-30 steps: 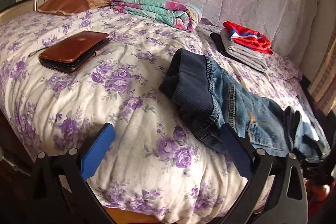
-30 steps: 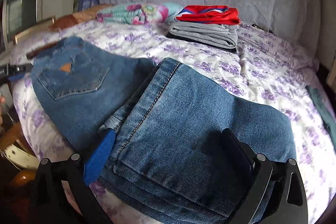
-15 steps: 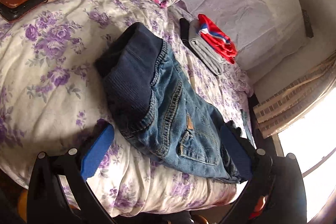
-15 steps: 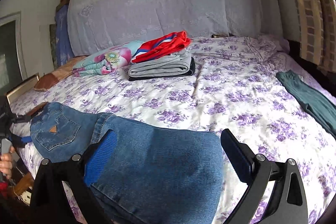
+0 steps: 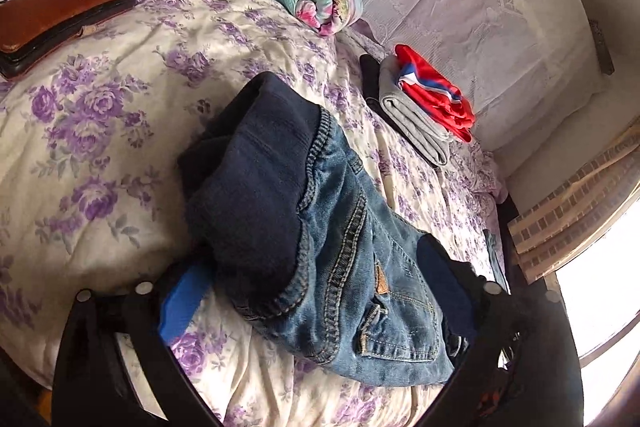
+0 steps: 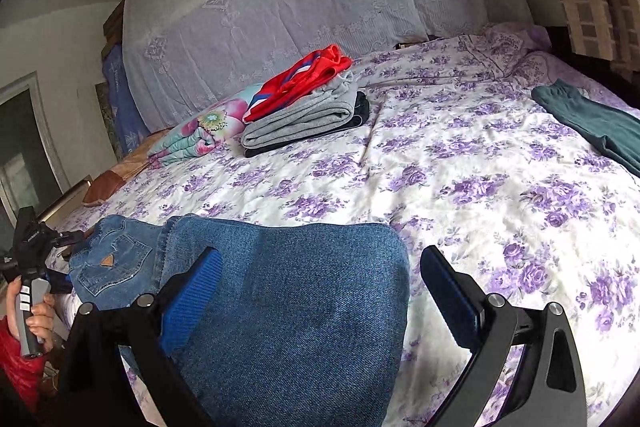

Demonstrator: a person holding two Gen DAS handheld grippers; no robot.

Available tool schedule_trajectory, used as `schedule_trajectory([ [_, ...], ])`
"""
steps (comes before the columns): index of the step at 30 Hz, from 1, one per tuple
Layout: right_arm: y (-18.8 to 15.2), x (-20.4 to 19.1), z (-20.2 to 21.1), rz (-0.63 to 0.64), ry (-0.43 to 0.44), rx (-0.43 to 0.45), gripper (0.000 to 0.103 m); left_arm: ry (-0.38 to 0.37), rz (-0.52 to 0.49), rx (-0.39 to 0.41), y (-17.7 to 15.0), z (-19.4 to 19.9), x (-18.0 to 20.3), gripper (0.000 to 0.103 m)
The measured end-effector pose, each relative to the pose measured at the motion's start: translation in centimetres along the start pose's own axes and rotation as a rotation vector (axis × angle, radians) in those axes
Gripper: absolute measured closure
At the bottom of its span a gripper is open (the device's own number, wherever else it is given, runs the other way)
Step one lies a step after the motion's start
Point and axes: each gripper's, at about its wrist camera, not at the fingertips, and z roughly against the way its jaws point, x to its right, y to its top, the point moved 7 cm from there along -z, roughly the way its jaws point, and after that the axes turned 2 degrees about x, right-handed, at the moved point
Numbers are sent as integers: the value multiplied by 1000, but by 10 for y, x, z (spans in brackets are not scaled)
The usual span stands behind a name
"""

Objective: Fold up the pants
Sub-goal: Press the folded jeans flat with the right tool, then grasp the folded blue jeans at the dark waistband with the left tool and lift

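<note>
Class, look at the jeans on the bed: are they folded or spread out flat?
Folded. The jeans lie doubled over near the bed's edge, leg part layered over the pocket part, waistband bunched up.

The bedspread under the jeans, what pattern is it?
White bedspread printed with purple roses, clearest in the right wrist view.

At the lower corners of each wrist view stand the black angular two-finger grippers, left gripper (image 5: pixel 316 291) and right gripper (image 6: pixel 320 291), with silver round screws and ribbed bright-blue pads (image 6: pixel 192 299). At the lower left of the right view, a hand (image 6: pixel 38 319) meets a quilted red sleeve (image 6: pixel 16 367).
</note>
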Motion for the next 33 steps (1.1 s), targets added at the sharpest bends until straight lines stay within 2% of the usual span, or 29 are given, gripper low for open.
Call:
schedule_trajectory([
  [2, -2, -1, -2, -3, 18, -12, 3, 26, 7, 14, 0, 1, -8, 49],
  [3, -2, -2, -4, -4, 23, -19, 3, 11, 28, 19, 1, 3, -14, 56],
  [4, -2, -2, -4, -5, 24, -22, 3, -4, 47, 19, 1, 4, -19, 59],
  [7, -3, -4, -5, -5, 19, -22, 3, -25, 50, 13, 1, 4, -22, 60],
  [8, -3, -3, -5, -3, 19, -23, 3, -14, 42, 13, 1, 4, -21, 57],
  [10, -4, -4, -5, 5, 11, -22, 3, -4, 14, 23, 0, 1, -13, 46],
  [12, -4, -5, -5, 15, 4, -22, 3, -5, -56, 28, -1, -6, 3, 13],
  [13, -4, -5, -5, 20, 3, -23, 3, 6, -98, 28, -2, -12, 11, 5],
  [15, -4, -7, -6, 26, 9, -25, 3, 118, -178, 48, -6, -24, 17, 5],
  [17, -4, -7, -5, 23, 19, -22, 3, 136, -200, 86, -8, -24, 18, 6],
  [19, -4, -6, -5, 12, 29, -19, 3, 135, -168, 113, -6, -15, 10, 23],
  [20, -4, -5, -5, 4, 35, -19, 3, 130, -140, 113, -4, -10, 3, 38],
  [21, -4, -5, -5, -2, 40, -19, 3, 93, -112, 106, -2, -6, -2, 48],
  [24, -4, -4, -4, -17, 53, -12, 3, 17, -61, 81, 3, 0, -10, 57],
  [26, -3, -2, -3, -22, 38, -7, 3, 15, -59, 85, 2, 1, -8, 59],
  [28, 1, -1, 1, -39, -52, 1, 3, 22, -59, 101, 0, 3, -4, 61],
  [29, 5, -8, 4, -34, -45, 6, 3, 25, -66, 110, 0, 4, -1, 62],
  [31, 15, -43, 5, 35, 51, -8, 3, 44, -101, 119, 0, 5, 4, 62],
  [33, 26, -90, -1, 162, 131, -41, 3, 50, -100, 113, -1, 3, 2, 62],
])
